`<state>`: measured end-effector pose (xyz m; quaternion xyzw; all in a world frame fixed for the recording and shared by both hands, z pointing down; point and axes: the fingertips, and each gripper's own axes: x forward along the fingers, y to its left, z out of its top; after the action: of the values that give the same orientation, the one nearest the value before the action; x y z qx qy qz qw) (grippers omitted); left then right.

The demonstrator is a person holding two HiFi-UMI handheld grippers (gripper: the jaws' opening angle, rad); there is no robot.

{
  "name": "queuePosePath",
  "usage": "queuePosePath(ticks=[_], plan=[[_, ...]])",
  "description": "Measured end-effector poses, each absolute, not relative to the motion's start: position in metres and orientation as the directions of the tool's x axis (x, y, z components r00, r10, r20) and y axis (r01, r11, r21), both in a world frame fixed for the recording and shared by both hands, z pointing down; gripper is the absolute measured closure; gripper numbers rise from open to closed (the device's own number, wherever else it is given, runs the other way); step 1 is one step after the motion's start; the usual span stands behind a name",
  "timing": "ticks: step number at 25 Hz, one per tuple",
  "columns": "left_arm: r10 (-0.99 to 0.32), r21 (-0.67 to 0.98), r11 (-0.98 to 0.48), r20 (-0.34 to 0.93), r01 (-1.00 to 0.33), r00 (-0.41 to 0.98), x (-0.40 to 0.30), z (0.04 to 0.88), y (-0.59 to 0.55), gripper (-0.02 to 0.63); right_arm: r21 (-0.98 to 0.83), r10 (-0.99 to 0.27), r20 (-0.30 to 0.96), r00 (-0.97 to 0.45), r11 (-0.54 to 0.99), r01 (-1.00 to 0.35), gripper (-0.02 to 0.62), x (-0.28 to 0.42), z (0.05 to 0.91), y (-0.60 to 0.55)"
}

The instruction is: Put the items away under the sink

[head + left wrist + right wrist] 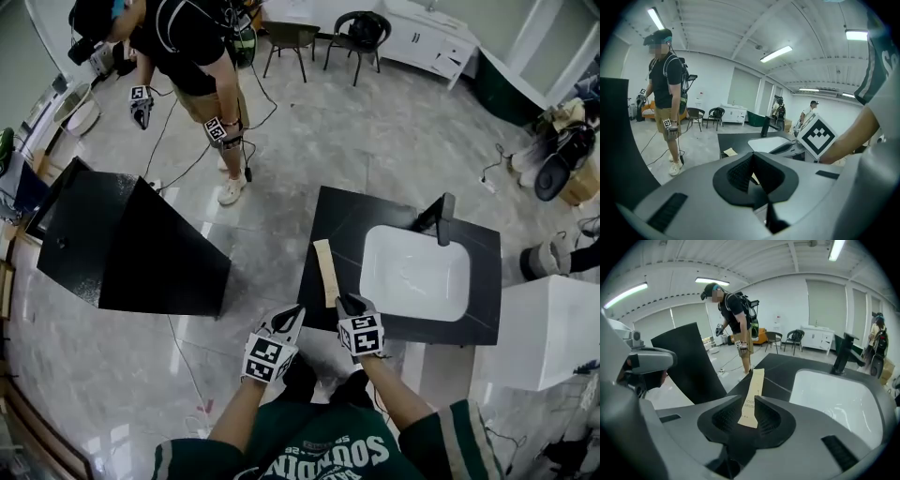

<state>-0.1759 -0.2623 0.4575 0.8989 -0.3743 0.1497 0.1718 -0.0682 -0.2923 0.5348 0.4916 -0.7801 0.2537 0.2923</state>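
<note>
A long tan toothbrush packet (325, 270) (753, 389) lies flat on the black vanity counter (342, 211), left of the white sink basin (415, 272). My right gripper (349, 304) (749, 403) is at the packet's near end. Its jaws stand slightly apart with that end between them, and the pads do not press on it. My left gripper (291, 317) (752, 155) hangs just off the counter's near left corner, beside the right one. Its jaws look shut and hold nothing. In the left gripper view the packet (730, 152) lies further back on the counter.
A black faucet (443, 217) stands behind the basin. A big black panel structure (141, 248) stands on the floor to the left. A person (202, 56) with grippers stands further back, with cables on the floor. A white unit (553, 328) sits to the right.
</note>
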Motion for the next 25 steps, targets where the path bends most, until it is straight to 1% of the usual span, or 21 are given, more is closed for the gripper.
queuePosePath(ticks=[3,13,17,21,25], plan=[[-0.61,0.204,-0.665,0.407,-0.719,0.68,-0.185,0.464,-0.263,0.595,-0.129,-0.585,0.741,-0.33,0.358,-0.925,0.491,-0.073,0.557,-0.295],[-0.626,0.211,-0.624,0.441,-0.753,0.642,-0.234,0.477,-0.269,0.596,-0.08,-0.522,0.816,-0.247,0.321,-0.944,0.468,-0.078,0.61,-0.311],[-0.626,0.215,-0.613,0.456,-0.761,0.633,-0.244,0.484,-0.267,0.596,-0.066,-0.536,0.812,-0.231,0.308,-0.949,0.468,-0.078,0.614,-0.315],[-0.62,0.223,-0.613,0.459,-0.758,0.636,-0.242,0.487,-0.265,0.597,-0.091,-0.515,0.823,-0.241,0.3,-0.95,0.469,-0.078,0.616,-0.317],[-0.619,0.222,-0.619,0.453,-0.753,0.642,-0.234,0.484,-0.265,0.596,-0.106,-0.507,0.822,-0.26,0.313,-0.944,0.499,-0.076,0.614,-0.317]])
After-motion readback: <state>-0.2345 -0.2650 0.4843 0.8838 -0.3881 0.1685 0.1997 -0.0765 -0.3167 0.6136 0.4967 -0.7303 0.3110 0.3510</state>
